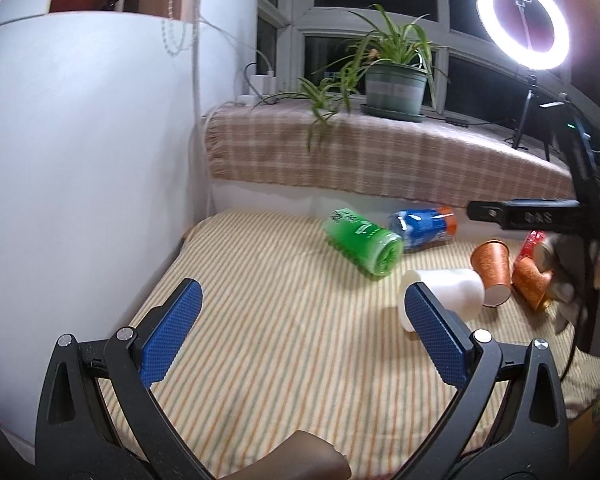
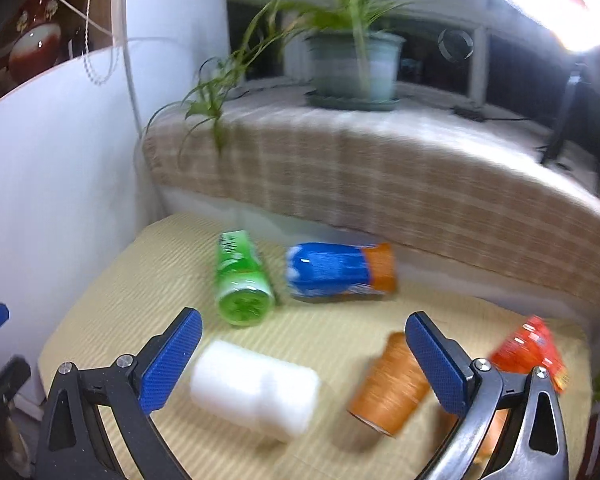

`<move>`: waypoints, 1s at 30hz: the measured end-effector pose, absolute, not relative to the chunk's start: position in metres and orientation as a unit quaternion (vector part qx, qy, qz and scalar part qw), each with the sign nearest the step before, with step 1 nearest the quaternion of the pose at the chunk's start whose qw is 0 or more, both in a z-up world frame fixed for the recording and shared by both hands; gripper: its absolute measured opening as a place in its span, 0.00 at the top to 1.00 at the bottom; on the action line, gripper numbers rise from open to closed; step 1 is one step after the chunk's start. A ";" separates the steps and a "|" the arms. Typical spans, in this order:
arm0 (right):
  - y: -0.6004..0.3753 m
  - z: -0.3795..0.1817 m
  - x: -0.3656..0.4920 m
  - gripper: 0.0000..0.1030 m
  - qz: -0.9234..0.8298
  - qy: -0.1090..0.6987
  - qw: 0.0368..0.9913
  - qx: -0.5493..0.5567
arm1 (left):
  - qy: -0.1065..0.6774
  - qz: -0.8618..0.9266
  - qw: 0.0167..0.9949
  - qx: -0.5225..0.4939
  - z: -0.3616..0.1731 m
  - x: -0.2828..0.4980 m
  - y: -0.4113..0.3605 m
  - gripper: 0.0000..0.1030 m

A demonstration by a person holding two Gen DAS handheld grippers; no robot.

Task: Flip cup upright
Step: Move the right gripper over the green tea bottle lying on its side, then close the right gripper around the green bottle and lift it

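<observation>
A white cup [image 1: 448, 292] lies on its side on the striped cloth [image 1: 280, 320]; it also shows in the right wrist view [image 2: 256, 396]. An orange glitter cup [image 1: 492, 270] lies tipped beside it and shows in the right wrist view [image 2: 392, 388]. A second orange cup [image 1: 532, 282] lies further right. My left gripper [image 1: 304, 332] is open and empty, just left of the white cup. My right gripper [image 2: 304, 354] is open and empty, above and between the white and orange cups. The right wrist view is blurred.
A green bottle [image 1: 360, 242] and a blue-and-orange bottle [image 1: 424, 226] lie at the back of the cloth. A red packet [image 2: 532, 350] lies at the right. A plaid-covered sill [image 1: 380, 156] holds a potted plant [image 1: 394, 88] and a ring light [image 1: 524, 20]. A white wall [image 1: 80, 160] stands left.
</observation>
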State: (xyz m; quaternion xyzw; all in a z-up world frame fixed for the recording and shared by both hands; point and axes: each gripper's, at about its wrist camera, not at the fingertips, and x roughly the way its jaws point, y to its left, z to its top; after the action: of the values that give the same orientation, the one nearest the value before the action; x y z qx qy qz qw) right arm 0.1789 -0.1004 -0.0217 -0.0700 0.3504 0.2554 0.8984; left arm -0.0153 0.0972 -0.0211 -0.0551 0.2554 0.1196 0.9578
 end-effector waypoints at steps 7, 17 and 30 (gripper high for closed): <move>-0.043 -0.038 0.216 0.10 0.305 0.395 0.860 -0.106 | 0.264 0.146 0.951 -0.065 -0.027 -0.024 0.118 0.00; 0.030 -0.076 0.259 0.20 0.328 0.471 0.802 -0.164 | 0.269 0.172 0.945 -0.076 -0.033 -0.034 0.140 0.00; 0.087 -0.110 0.290 0.22 0.305 0.510 0.771 -0.226 | 0.270 0.191 0.940 -0.086 -0.035 -0.044 0.157 0.00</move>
State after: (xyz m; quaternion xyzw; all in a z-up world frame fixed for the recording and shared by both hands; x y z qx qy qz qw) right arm 0.2898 0.0874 -0.1100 -0.2264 0.5104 0.3054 0.7713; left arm -0.0439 0.1571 -0.0351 -0.0855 0.2696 0.1905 0.9400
